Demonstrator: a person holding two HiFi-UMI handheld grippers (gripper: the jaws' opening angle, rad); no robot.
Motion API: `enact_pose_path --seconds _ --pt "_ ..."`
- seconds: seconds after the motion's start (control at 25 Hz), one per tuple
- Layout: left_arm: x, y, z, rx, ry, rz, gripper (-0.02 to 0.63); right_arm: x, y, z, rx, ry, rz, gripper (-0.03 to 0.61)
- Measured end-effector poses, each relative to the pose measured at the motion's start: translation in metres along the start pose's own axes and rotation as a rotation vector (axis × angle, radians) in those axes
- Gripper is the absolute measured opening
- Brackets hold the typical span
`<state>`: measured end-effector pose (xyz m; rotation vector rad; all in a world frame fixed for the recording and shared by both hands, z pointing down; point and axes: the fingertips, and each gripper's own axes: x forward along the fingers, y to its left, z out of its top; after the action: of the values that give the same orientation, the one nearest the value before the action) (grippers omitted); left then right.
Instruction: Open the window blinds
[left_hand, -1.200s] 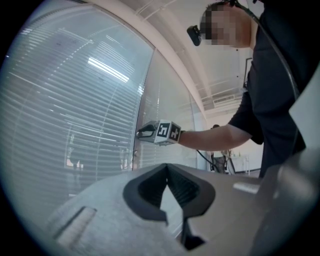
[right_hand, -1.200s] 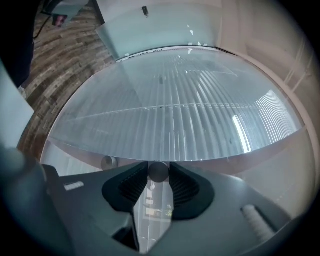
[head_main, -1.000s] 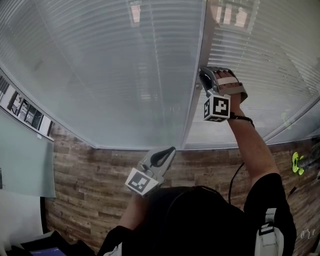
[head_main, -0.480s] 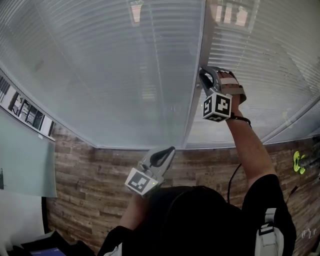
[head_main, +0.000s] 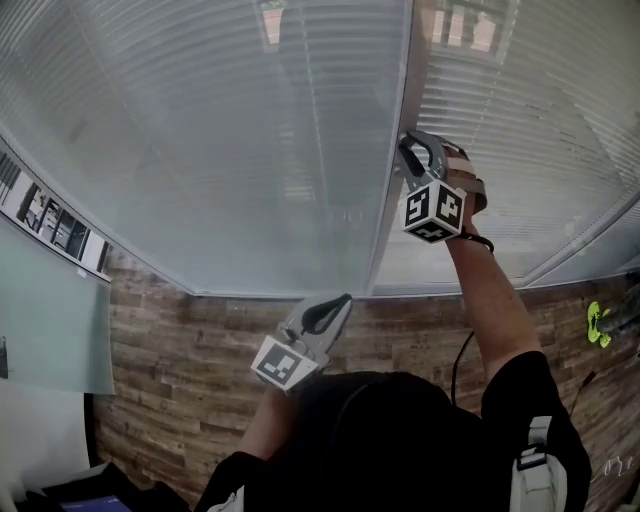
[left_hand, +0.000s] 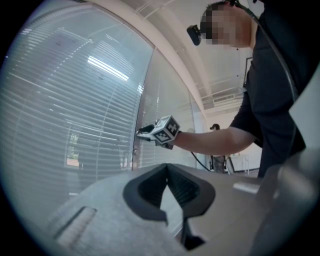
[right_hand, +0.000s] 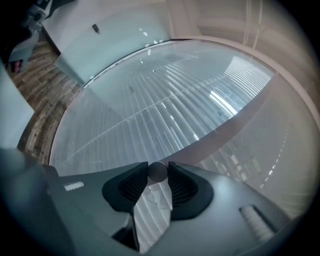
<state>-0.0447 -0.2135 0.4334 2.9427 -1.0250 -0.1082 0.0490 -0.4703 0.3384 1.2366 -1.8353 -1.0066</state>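
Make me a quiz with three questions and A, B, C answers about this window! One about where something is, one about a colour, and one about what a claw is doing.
1. Where is the right claw?
A. inside a bag
B. at the pale frame post between the white slatted window blinds
C. behind the person

2. What colour is the wooden plank floor?
A. blue
B. brown
C. pink

3. What is the right claw doing?
A. hanging wide open
B. holding a cup
C. pinching a small round grey knob

Answers:
1 B, the head view shows it up at the post.
2 B, its planks are brown.
3 C, the knob sits squeezed between the claw's pads.
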Motion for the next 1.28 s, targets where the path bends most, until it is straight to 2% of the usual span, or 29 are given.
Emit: enact_pose_path --seconds 0.36,0.64,0.8,1.28 --pt "-0.002 0.001 0.001 0.0 0.002 0.001 0.005 -0.003 -0.01 0.001 0.343 -0.015 -0.035 0.129" --pt "-0.003 0.0 0.0 0.005 0.008 -0.006 0.005 0.0 -0.013 -0.006 0.541 -0.05 -0.071 0.129" --pt "-0.004 0.0 0.0 0.005 0.009 -0.006 0.005 0.003 -0.011 -0.011 0.705 -0.074 -0.084 0.129" --pt "-0.005 0.0 0.002 0.008 0.018 -0.007 0.005 0.005 -0.013 -0.022 1.077 -0.116 -0.112 0.129"
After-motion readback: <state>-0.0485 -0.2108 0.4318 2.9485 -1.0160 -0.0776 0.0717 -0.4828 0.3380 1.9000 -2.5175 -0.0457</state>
